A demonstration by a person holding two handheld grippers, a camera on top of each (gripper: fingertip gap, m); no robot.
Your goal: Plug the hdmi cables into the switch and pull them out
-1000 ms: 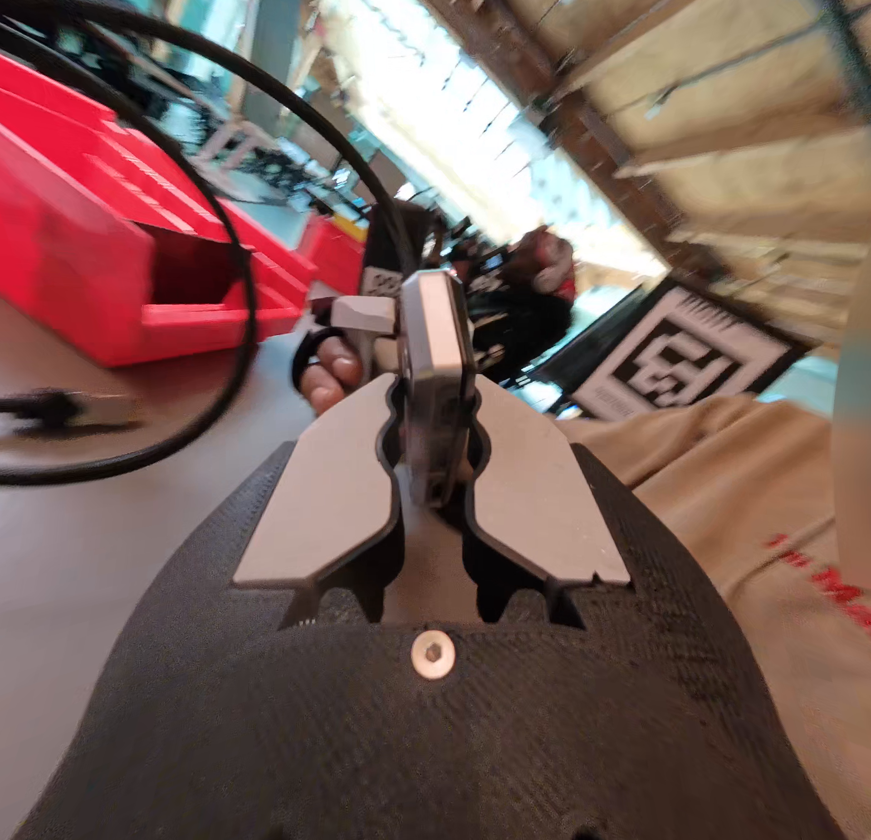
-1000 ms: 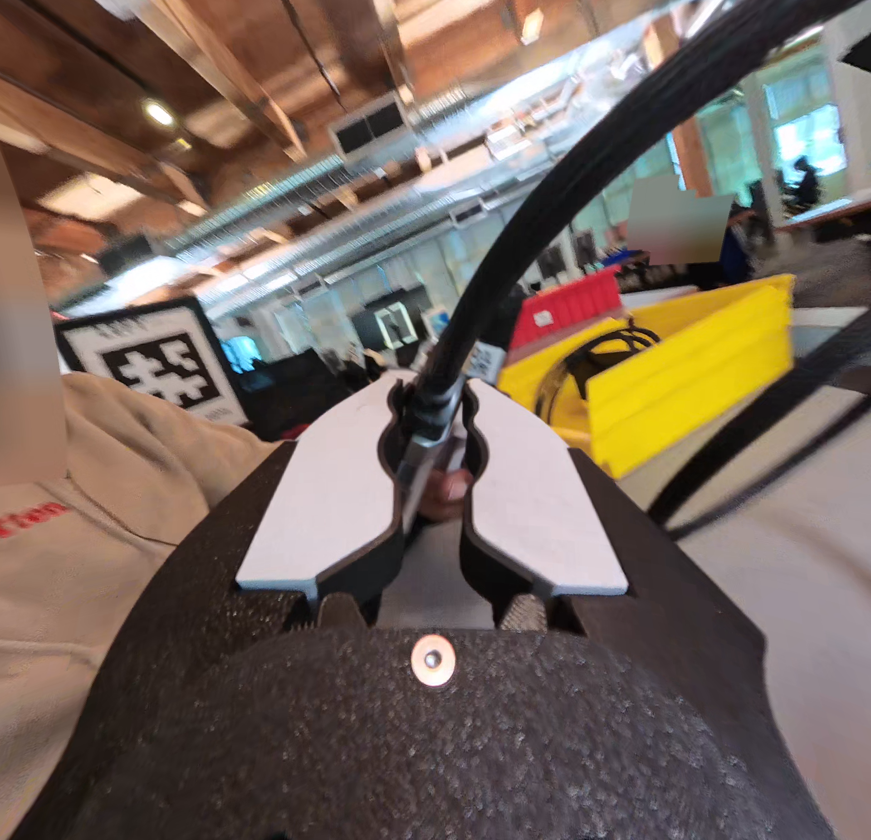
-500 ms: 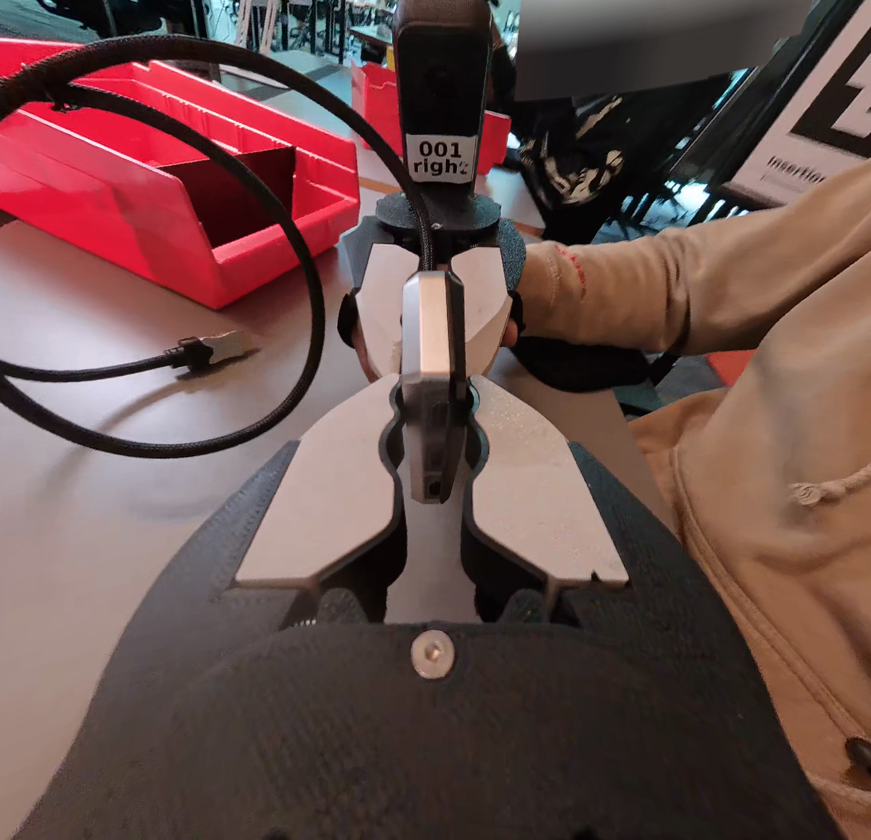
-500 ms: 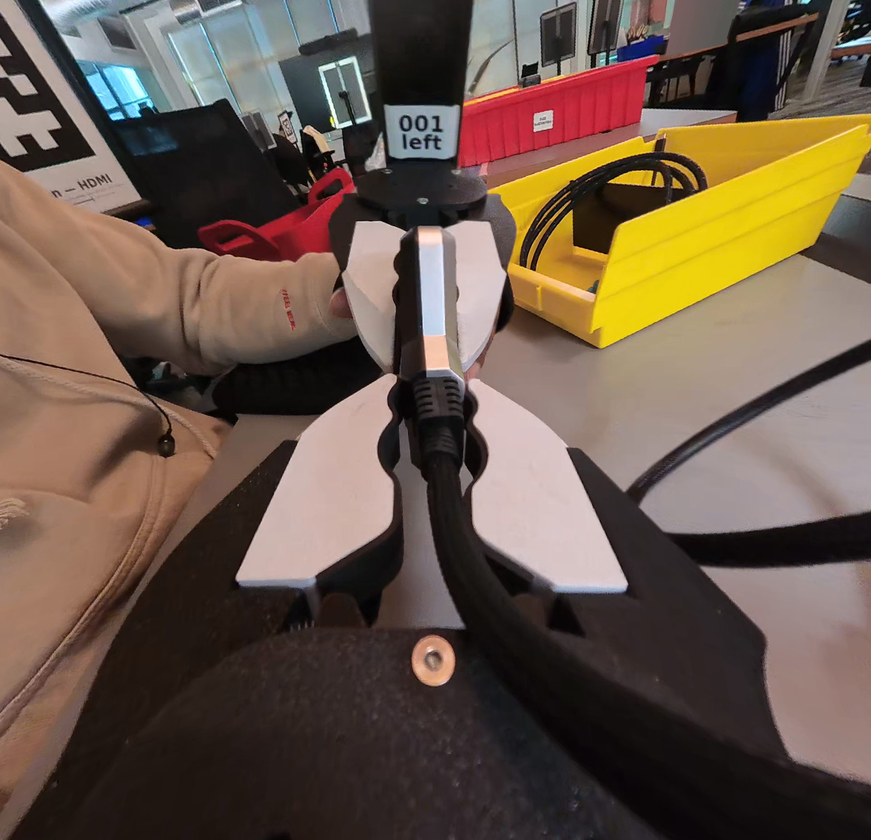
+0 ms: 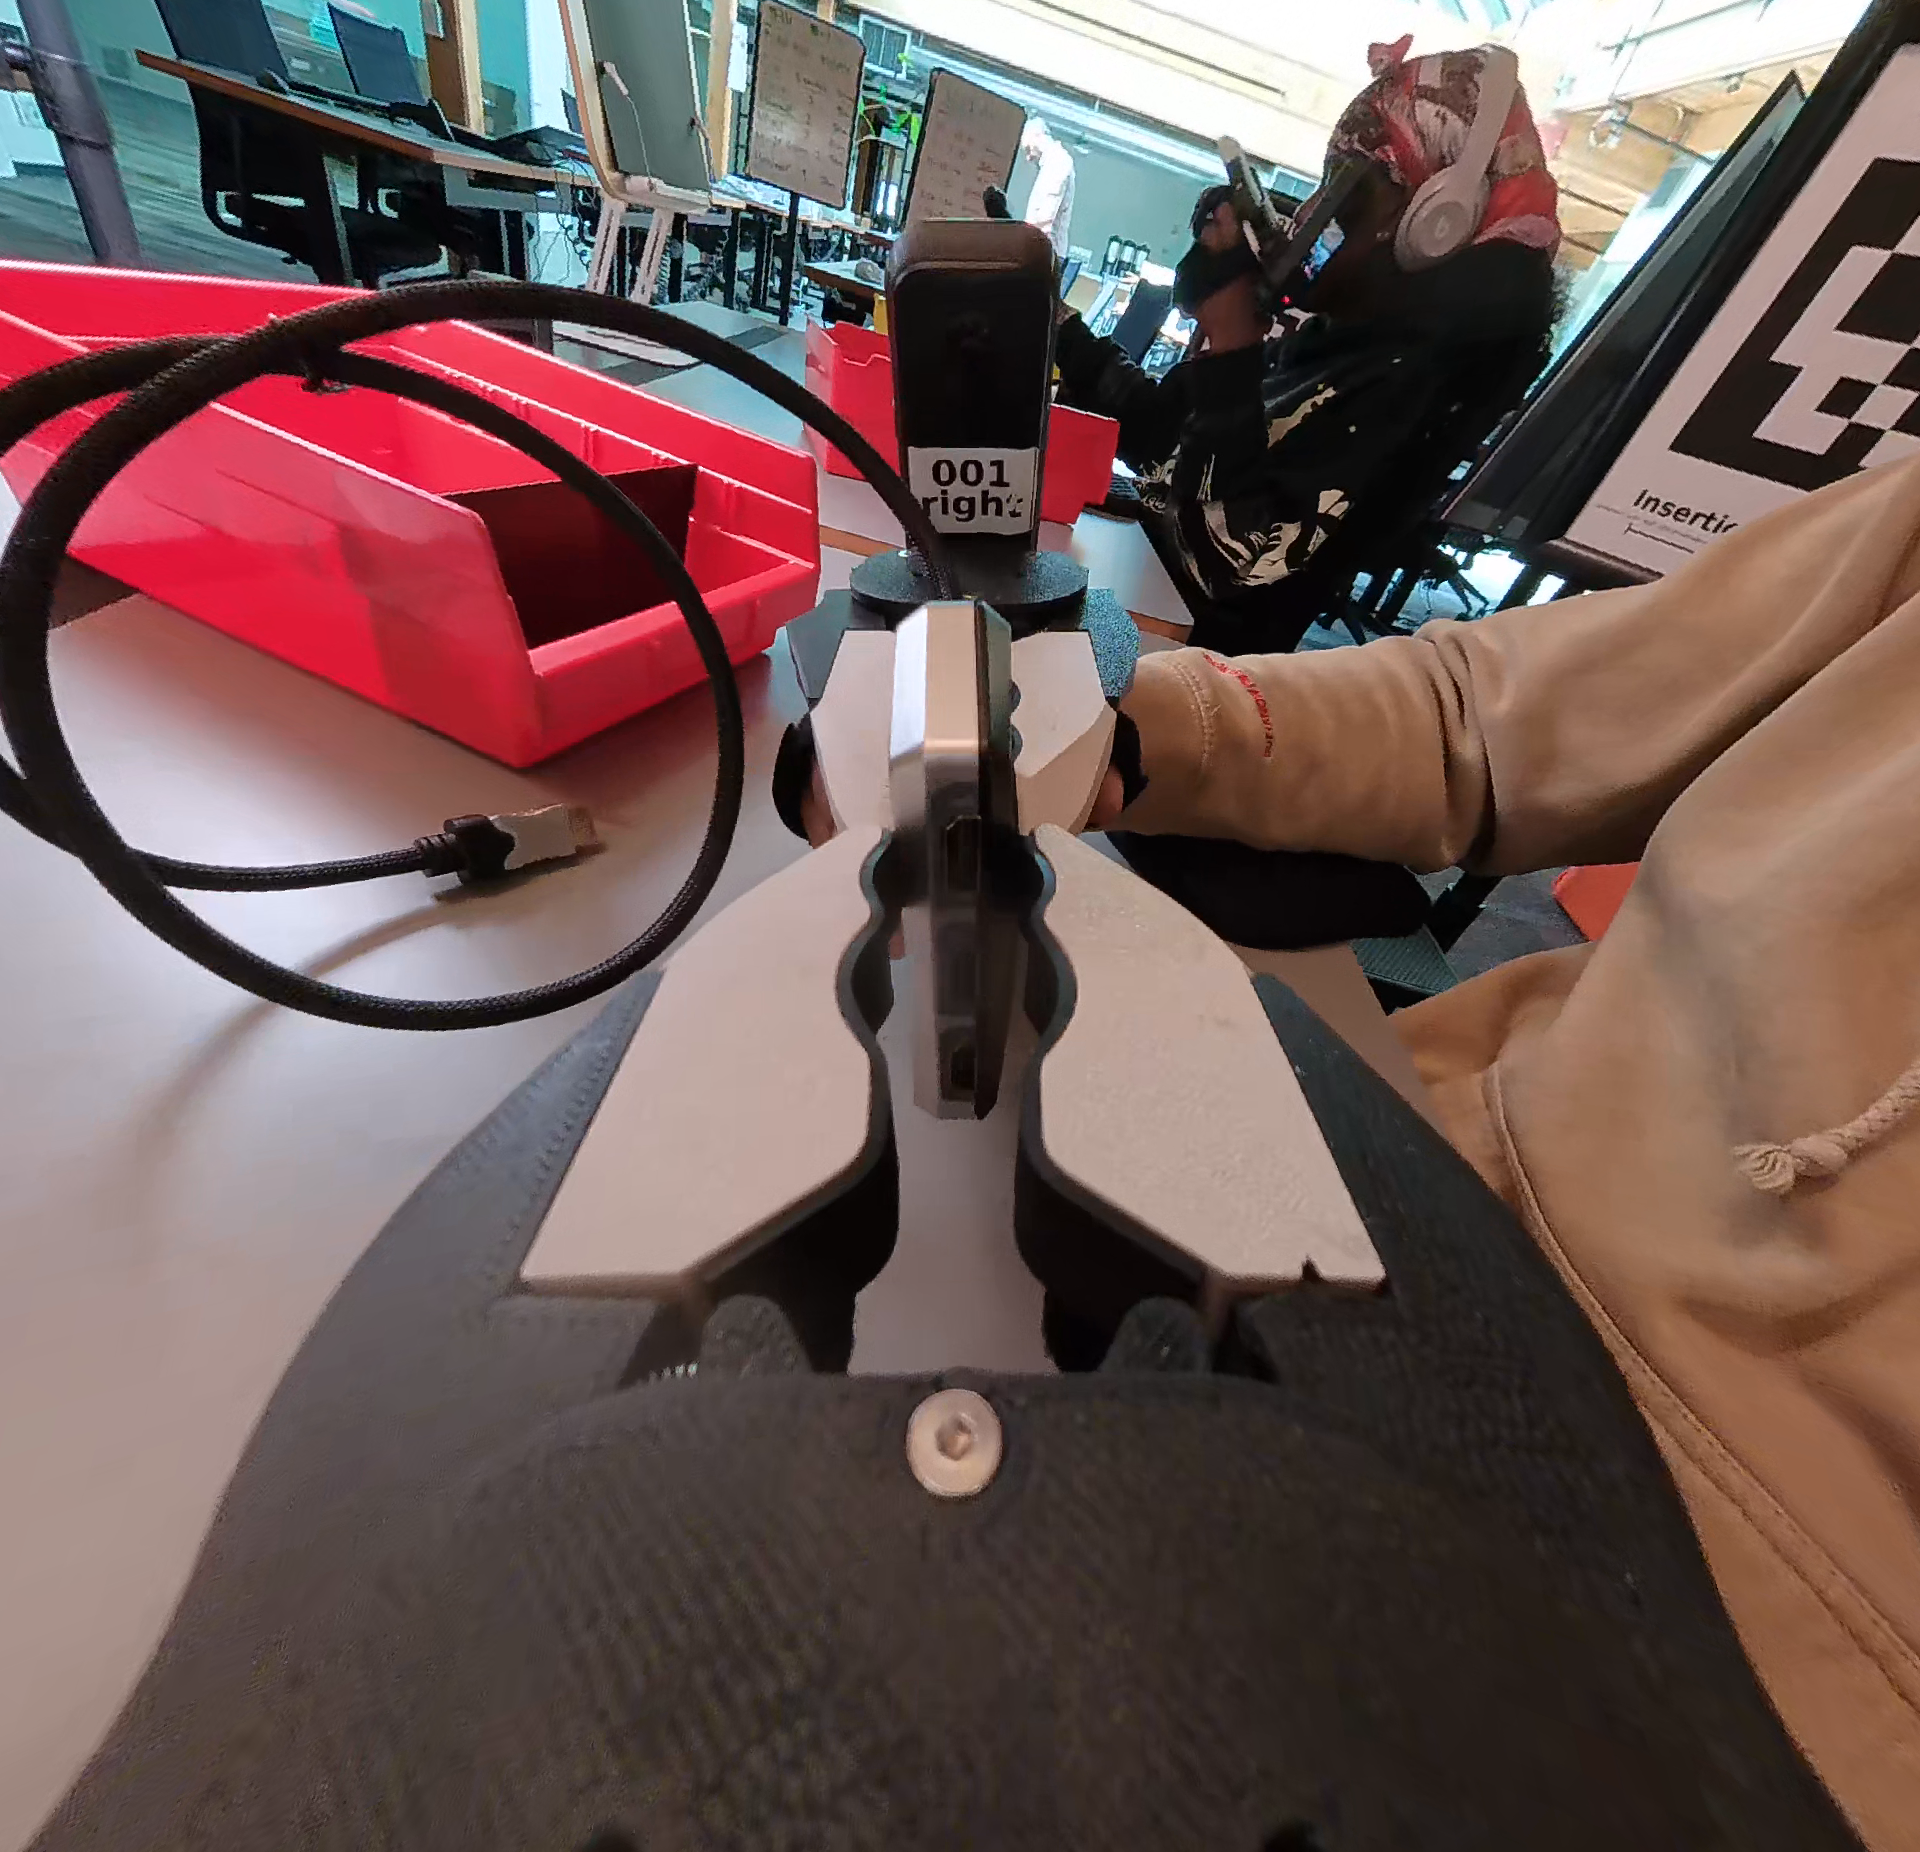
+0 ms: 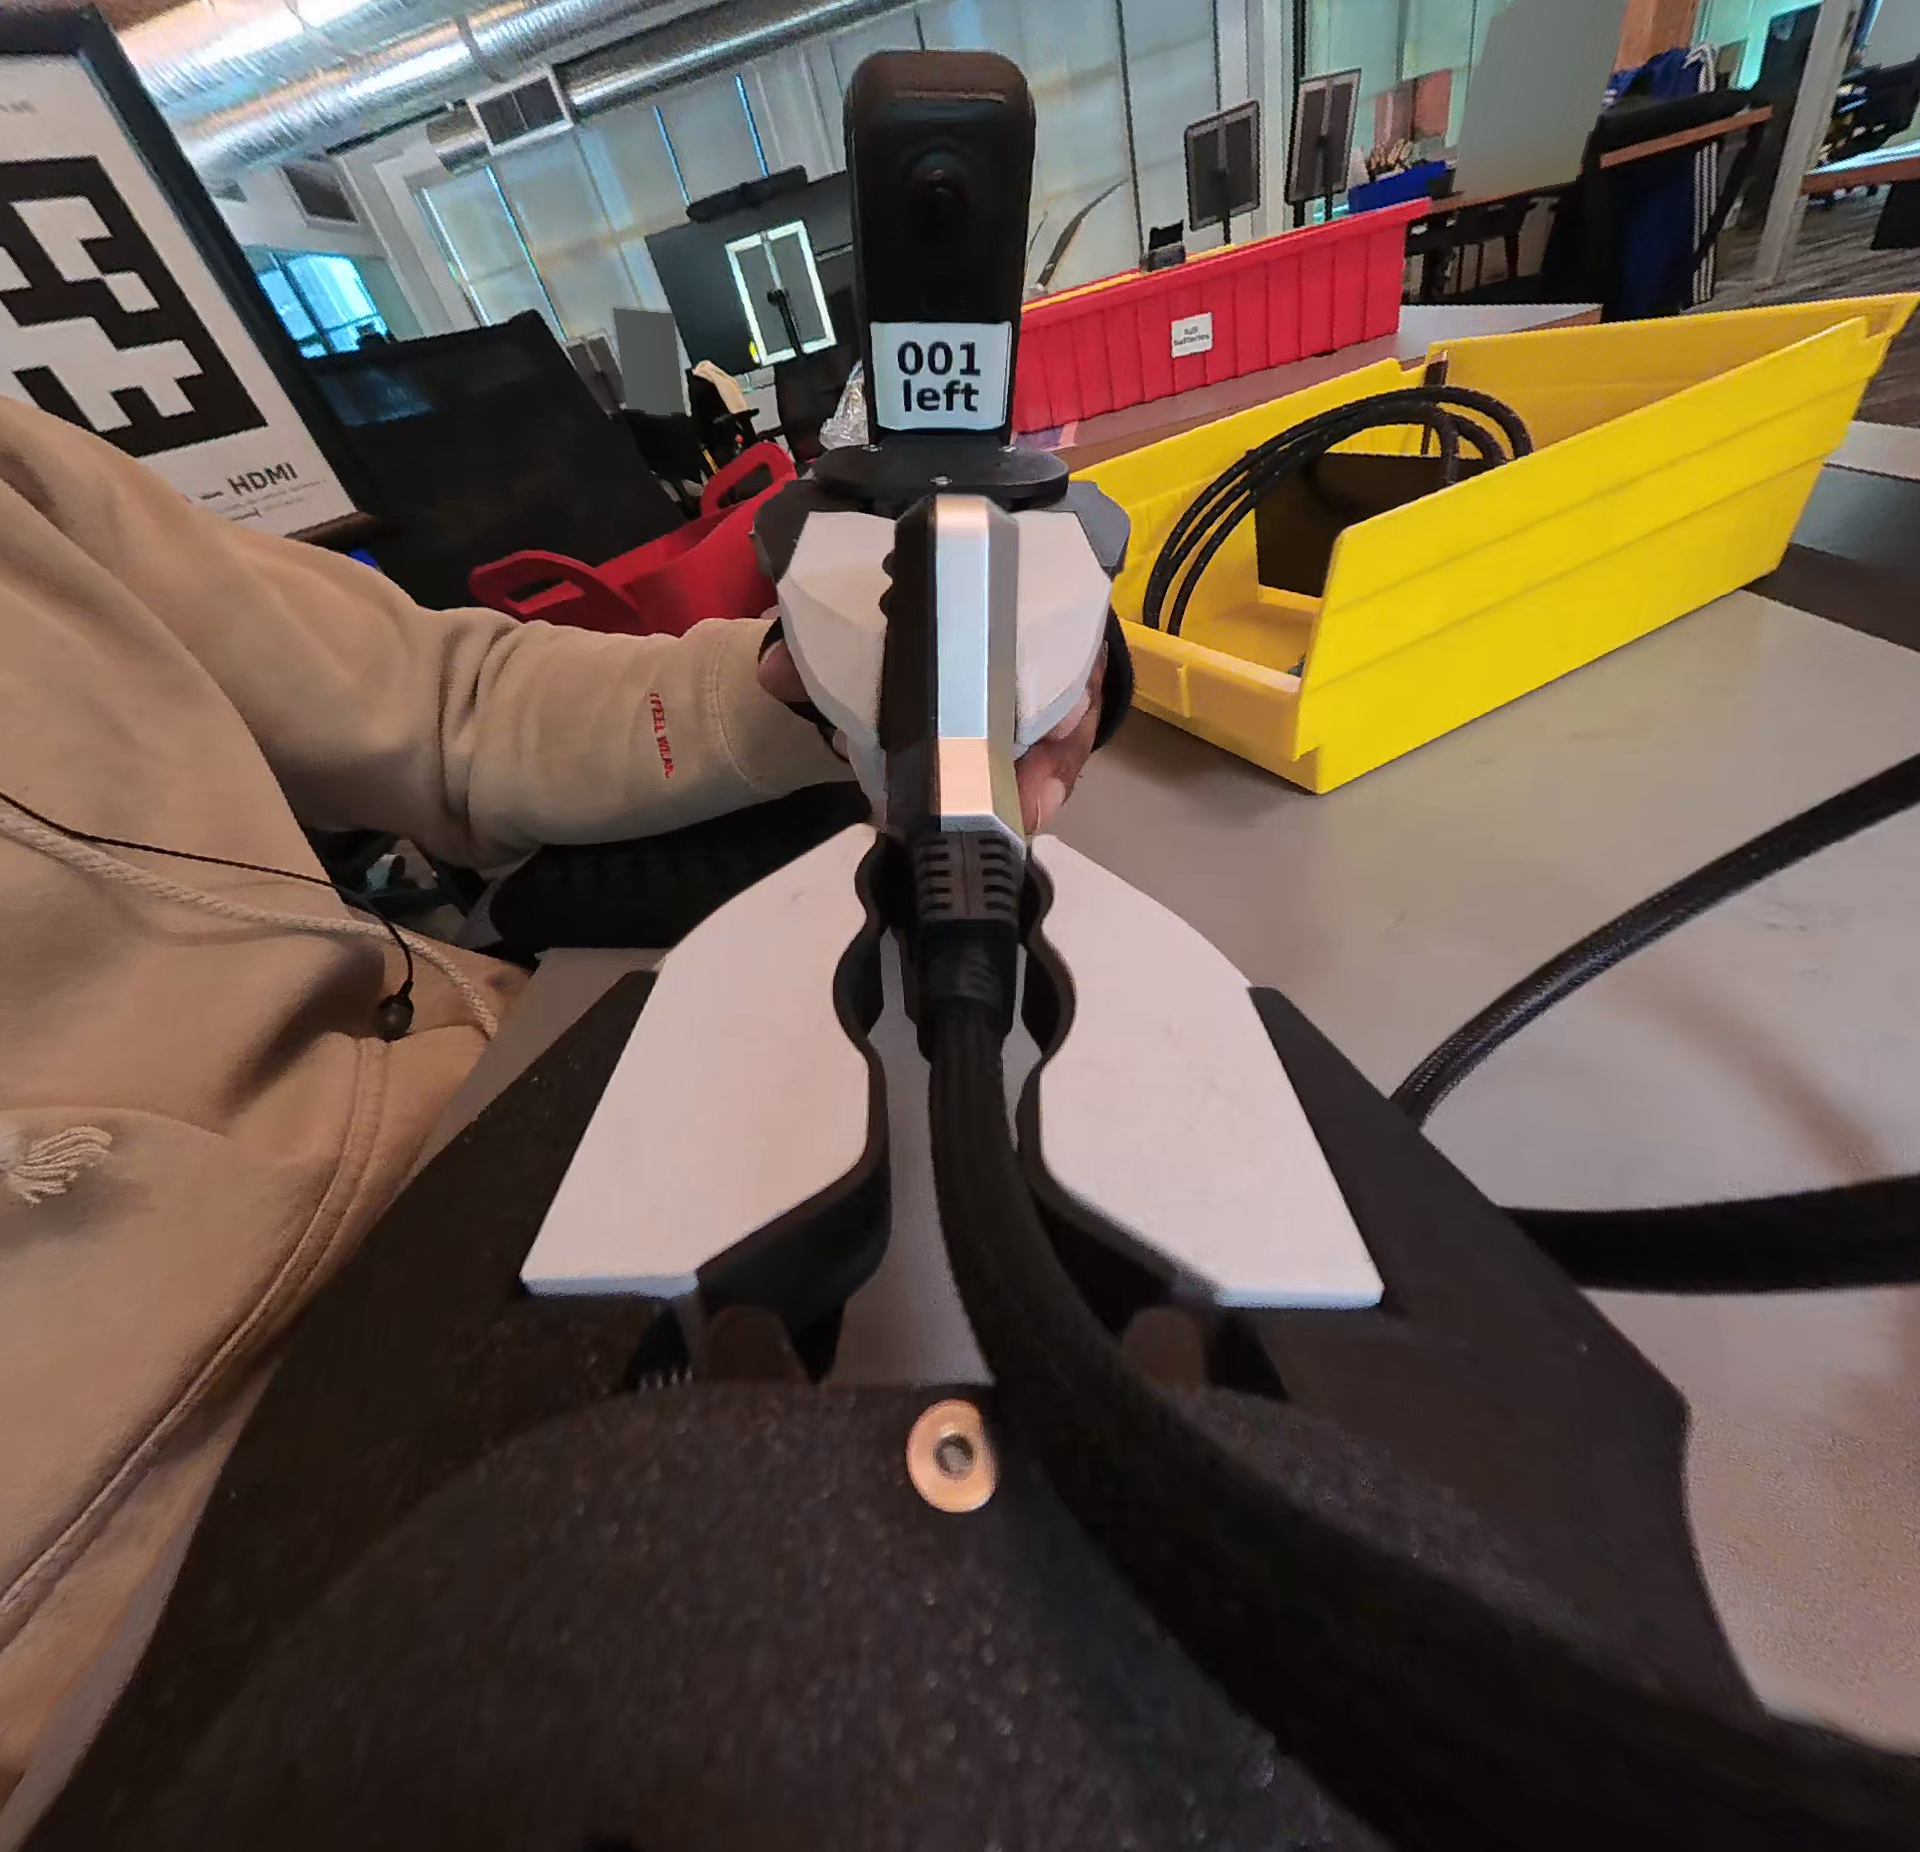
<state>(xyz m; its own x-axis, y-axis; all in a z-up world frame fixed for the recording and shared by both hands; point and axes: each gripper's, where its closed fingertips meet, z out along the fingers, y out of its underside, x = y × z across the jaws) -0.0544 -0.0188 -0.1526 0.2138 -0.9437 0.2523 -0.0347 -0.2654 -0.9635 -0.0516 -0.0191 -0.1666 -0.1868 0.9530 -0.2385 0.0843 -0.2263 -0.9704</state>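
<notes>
Your left gripper [image 5: 956, 929] is clamped on the switch [image 5: 951, 867], a thin silver slab held on edge between the fingers, its port edge facing the camera. Straight ahead at 12 o'clock, your right gripper [image 5: 951, 742] faces it nose to nose, just behind the switch. In the right wrist view, your right gripper [image 6: 951, 919] is closed on the black ribbed boot of a cable plug [image 6: 961, 784], whose silver shell points toward the left gripper [image 6: 940, 649] at 12 o'clock and meets the switch [image 6: 961, 597] held there; whether the plug is fully seated you cannot tell. The braided cable [image 6: 997, 1179] trails back from the plug over the right gripper's body toward 5 o'clock. On the table [image 5: 208, 1127] at 10 o'clock of the left wrist view lies a second plug [image 5: 520, 836], loose, with its cable loop [image 5: 717, 722] curling round it. A red bin [image 5: 416, 555] sits beyond at 11 o'clock. In the right wrist view a yellow bin [image 6: 1507, 597] holding coiled cables stands at 2 o'clock.
</notes>
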